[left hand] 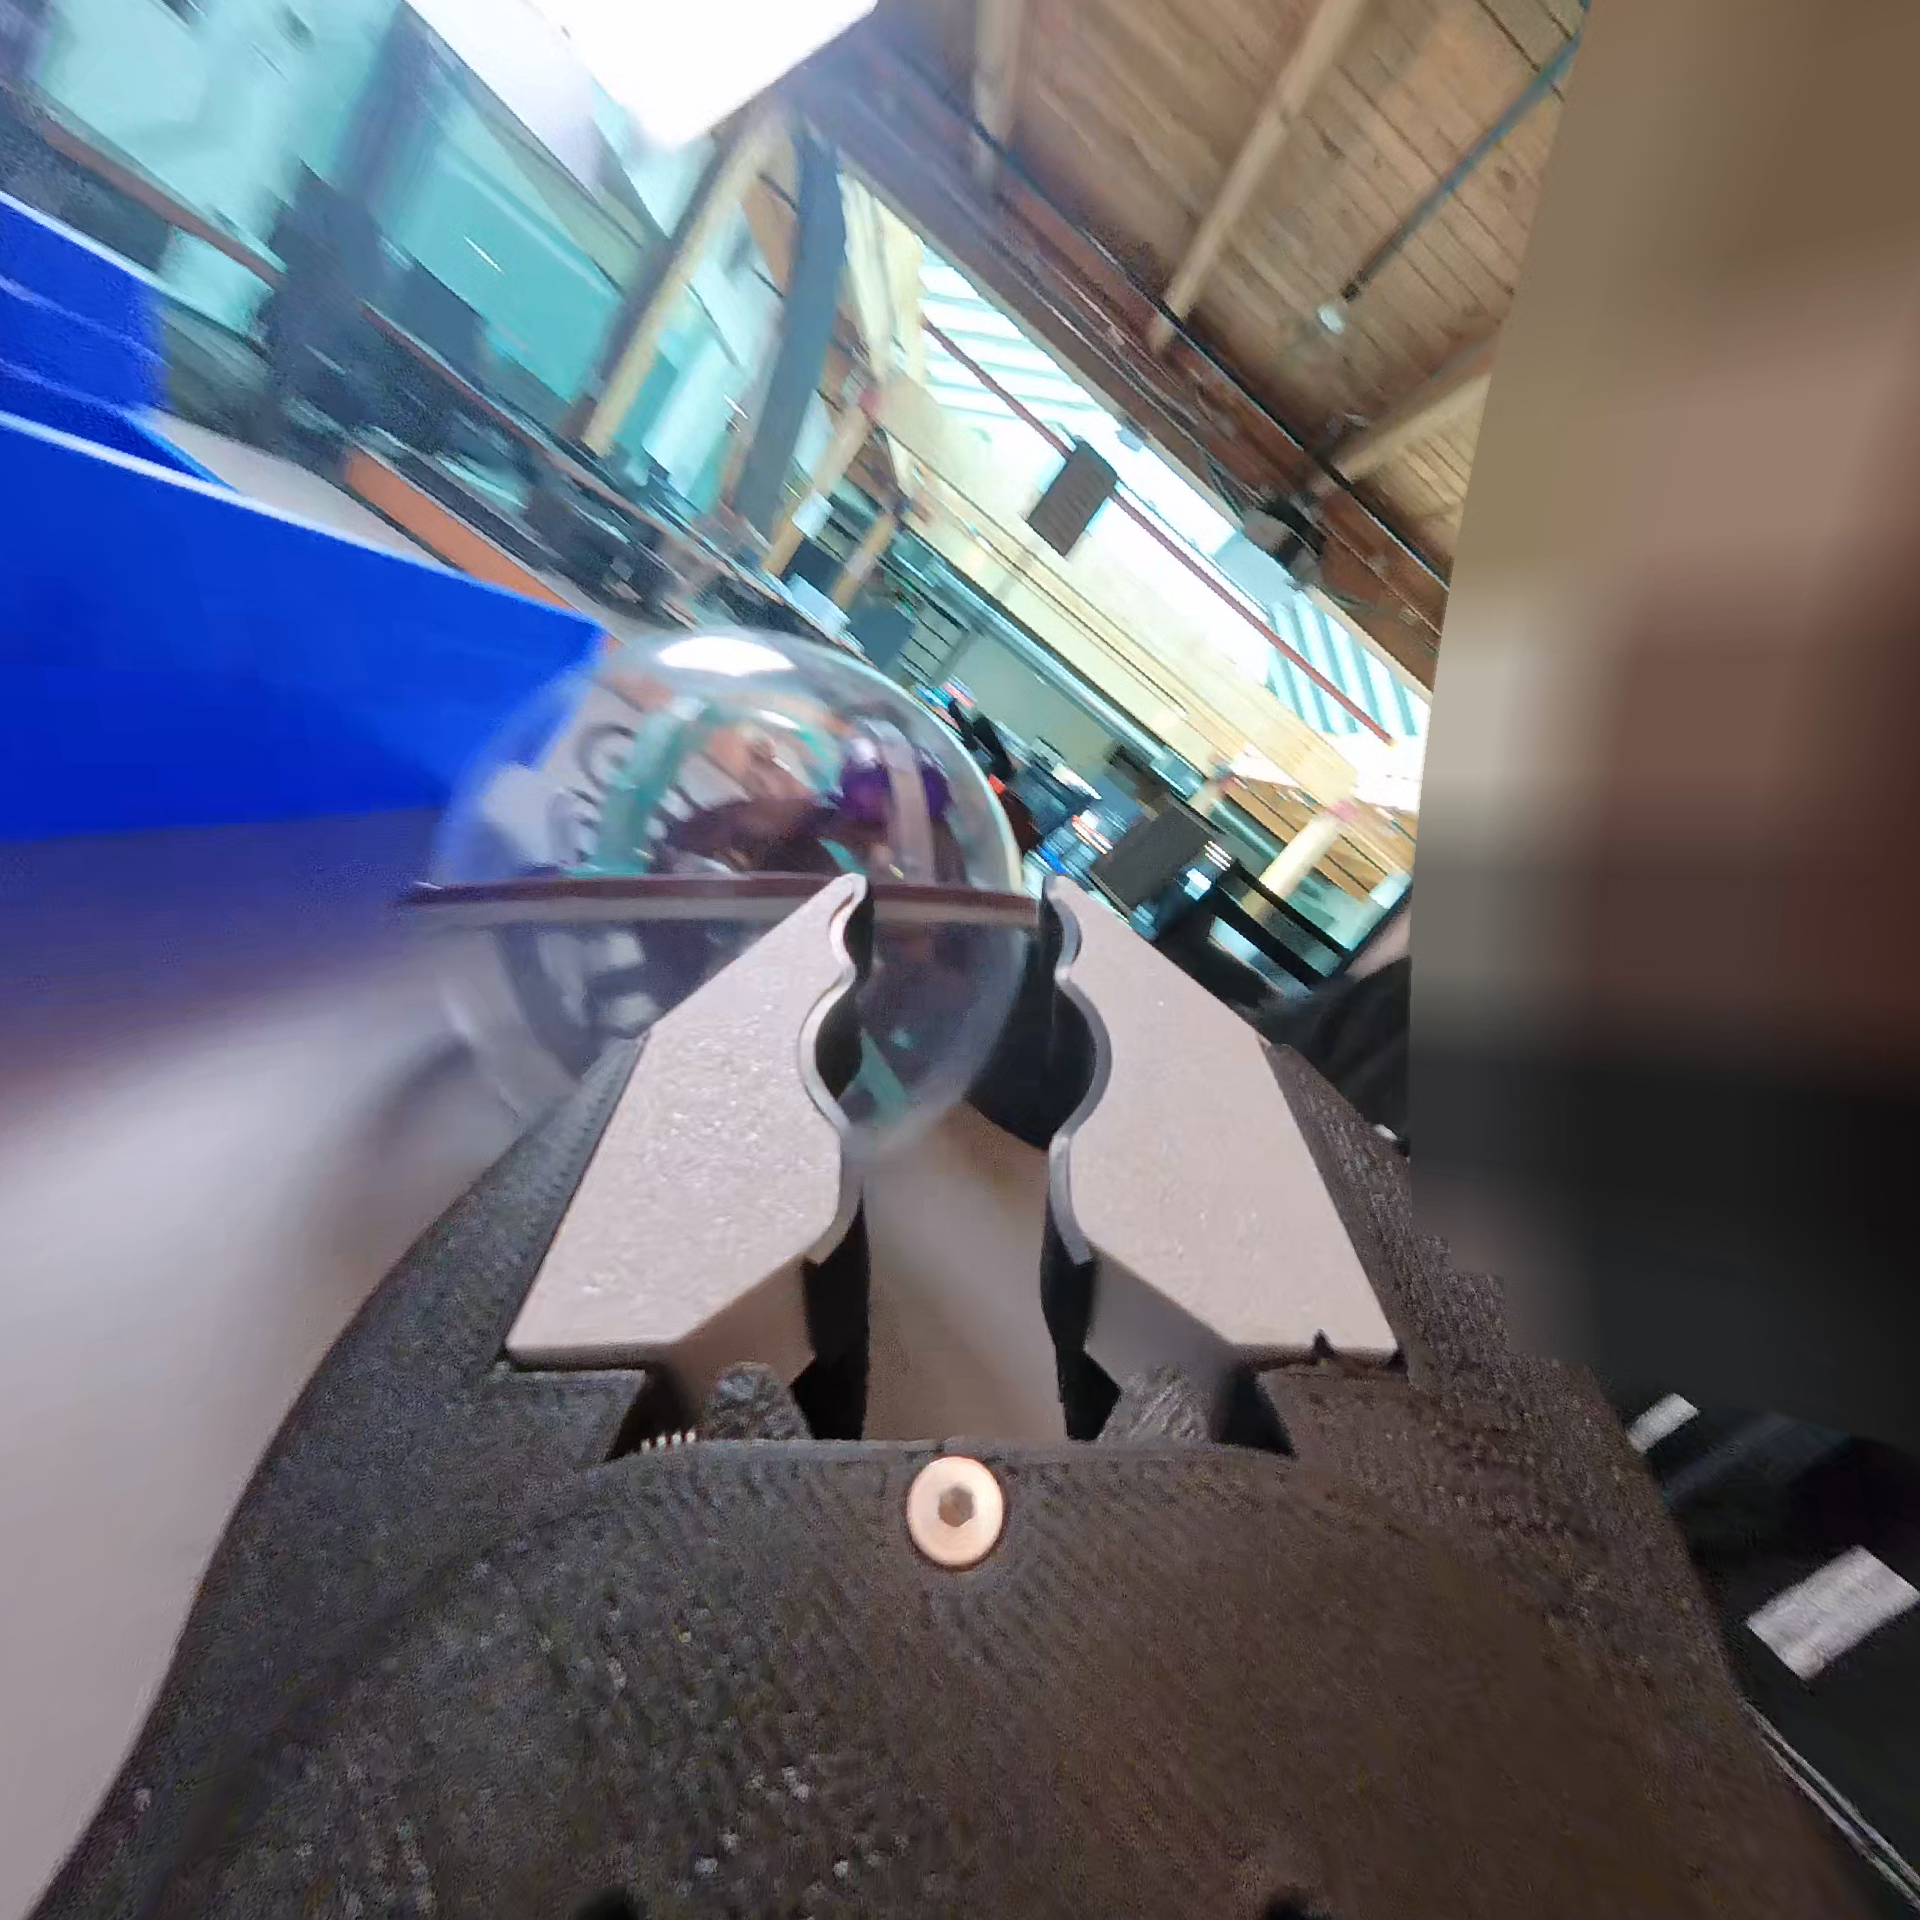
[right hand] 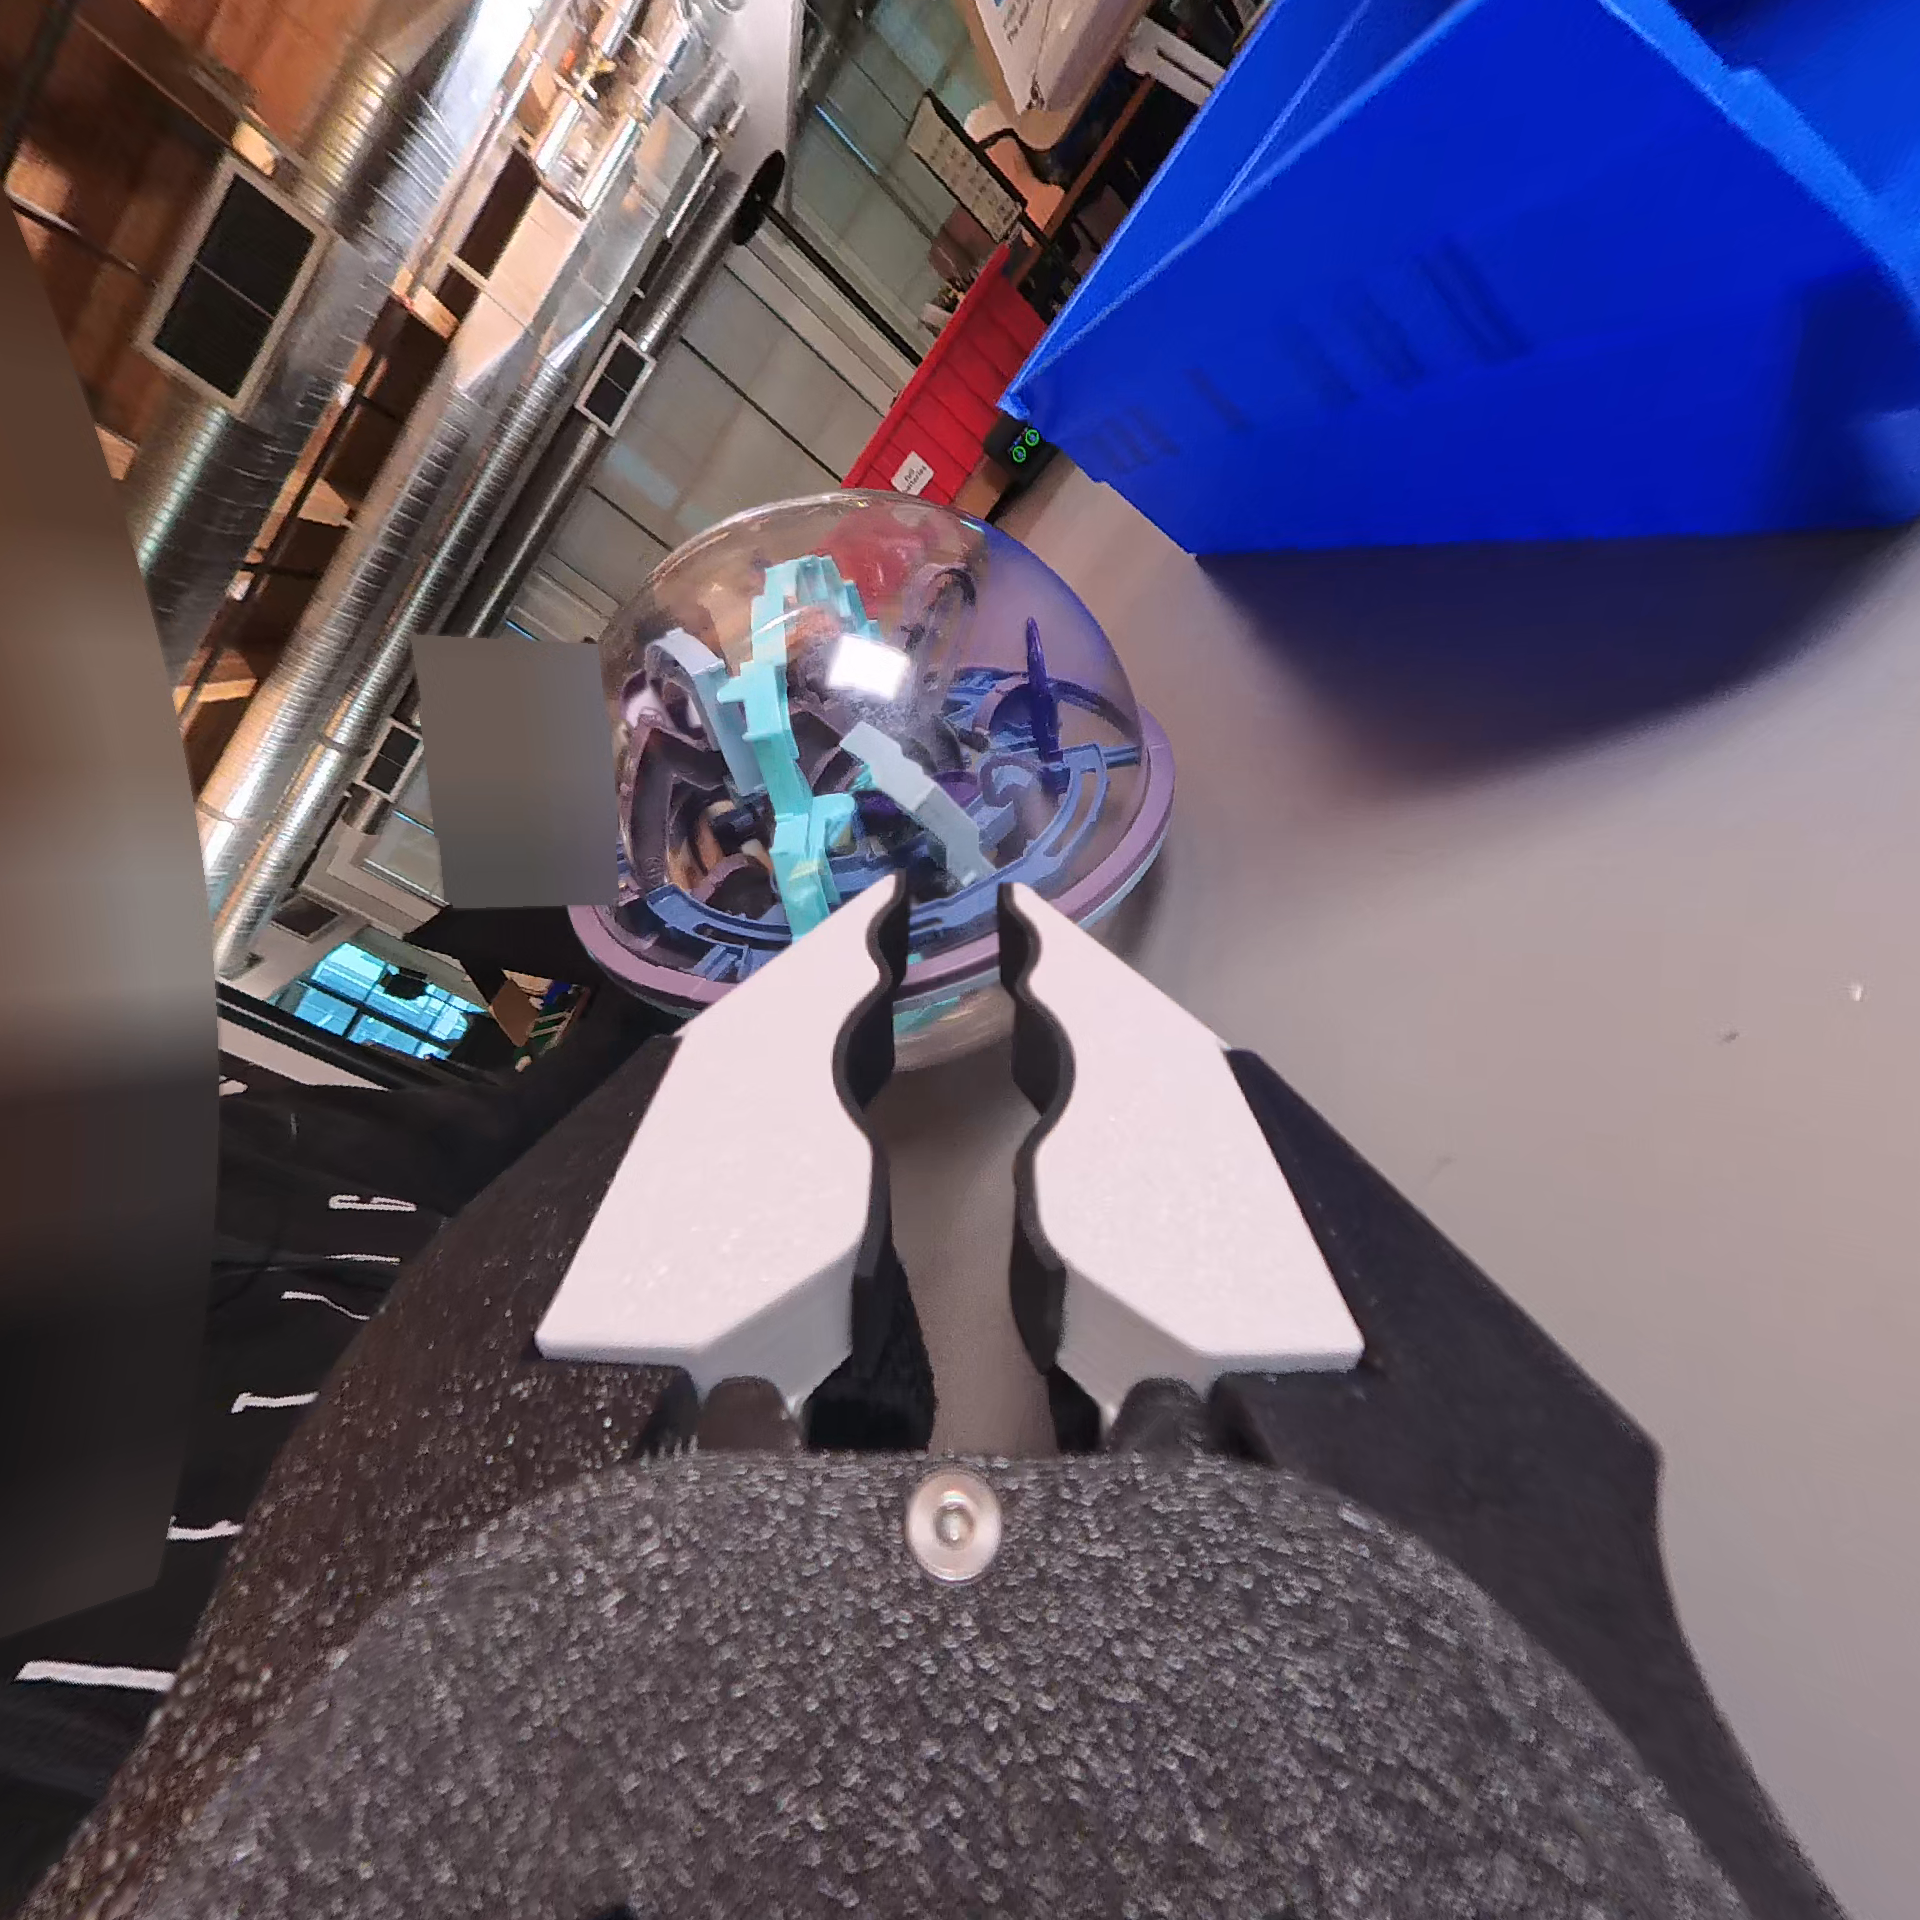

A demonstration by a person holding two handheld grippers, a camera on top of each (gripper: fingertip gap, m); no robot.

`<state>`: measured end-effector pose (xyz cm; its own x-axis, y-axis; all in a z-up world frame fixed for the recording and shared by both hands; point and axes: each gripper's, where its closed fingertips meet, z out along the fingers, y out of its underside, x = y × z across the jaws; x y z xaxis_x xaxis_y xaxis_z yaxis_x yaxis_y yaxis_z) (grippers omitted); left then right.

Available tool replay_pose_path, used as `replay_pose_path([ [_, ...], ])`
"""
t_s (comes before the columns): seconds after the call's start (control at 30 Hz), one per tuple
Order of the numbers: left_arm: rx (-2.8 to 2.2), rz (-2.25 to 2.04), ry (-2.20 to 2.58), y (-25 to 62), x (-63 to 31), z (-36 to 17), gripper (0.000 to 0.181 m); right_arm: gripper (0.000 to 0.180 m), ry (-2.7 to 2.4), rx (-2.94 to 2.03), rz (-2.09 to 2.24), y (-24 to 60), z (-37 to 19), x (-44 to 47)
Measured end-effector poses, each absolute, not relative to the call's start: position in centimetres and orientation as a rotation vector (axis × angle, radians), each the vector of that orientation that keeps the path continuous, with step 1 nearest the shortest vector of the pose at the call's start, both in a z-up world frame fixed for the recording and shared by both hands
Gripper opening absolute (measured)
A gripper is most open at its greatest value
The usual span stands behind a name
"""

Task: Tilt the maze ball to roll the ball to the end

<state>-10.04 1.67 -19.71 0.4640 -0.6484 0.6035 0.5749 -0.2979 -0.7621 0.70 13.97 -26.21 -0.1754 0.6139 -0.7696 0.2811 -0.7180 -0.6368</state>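
The maze ball (left hand: 727, 821) is a clear sphere with a purple rim around its middle and teal, blue and grey tracks inside. In the left wrist view it is blurred and sits just ahead of my left gripper (left hand: 954, 896). The fingers stand apart, with the rim (left hand: 623, 891) running across between the tips and not pinched. In the right wrist view the maze ball (right hand: 883, 748) is sharp. My right gripper (right hand: 953, 888) is open, and the purple rim (right hand: 1153, 821) passes between the fingertips with a gap on each side. The small ball inside cannot be made out.
A big blue bin (right hand: 1507, 312) stands on the grey table (right hand: 1507, 987) to the right of the ball; it shows at the left in the left wrist view (left hand: 260, 675). A red bin (right hand: 956, 395) stands farther back. A person's dark clothing (right hand: 312, 1195) is close on the left.
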Motion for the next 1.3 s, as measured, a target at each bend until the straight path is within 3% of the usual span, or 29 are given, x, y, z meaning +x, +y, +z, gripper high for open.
replay_pose_path([
  [0.2,-1.48,-0.923,-0.091,3.7,-13.9,-21.3,0.087,0.054,-1.237,-1.702,1.864,11.9,-25.8,0.4],
  [0.3,-1.533,-0.997,-0.024,3.8,-11.6,-21.9,0.099,0.067,-1.365,-1.641,1.816,10.1,-26.1,0.4],
  [0.63,-1.622,-1.094,0.055,2.7,-10.8,-23.1,0.068,0.062,-1.498,-1.578,1.72,8.7,-26.5,0.8],
  [0.77,-1.664,-1.097,0.097,2.0,-10.9,-23.6,0.031,0.056,-1.441,-1.63,1.731,9.6,-26.4,0.9],
  [0.97,-1.716,-1.088,0.125,1.9,-10.4,-24.8,0.02,0.038,-1.479,-1.73,1.881,8.5,-27.1,1.6],
  [1.03,-1.718,-1.091,0.121,1.8,-10.4,-24.8,0.019,0.022,-1.49,-1.723,1.879,8.5,-27.1,1.7],
  [1.3,-1.978,-0.919,0.345,0.8,-8.2,-28.8,0.016,0.007,-1.406,-1.601,1.828,10.3,-25.2,2.0],
])
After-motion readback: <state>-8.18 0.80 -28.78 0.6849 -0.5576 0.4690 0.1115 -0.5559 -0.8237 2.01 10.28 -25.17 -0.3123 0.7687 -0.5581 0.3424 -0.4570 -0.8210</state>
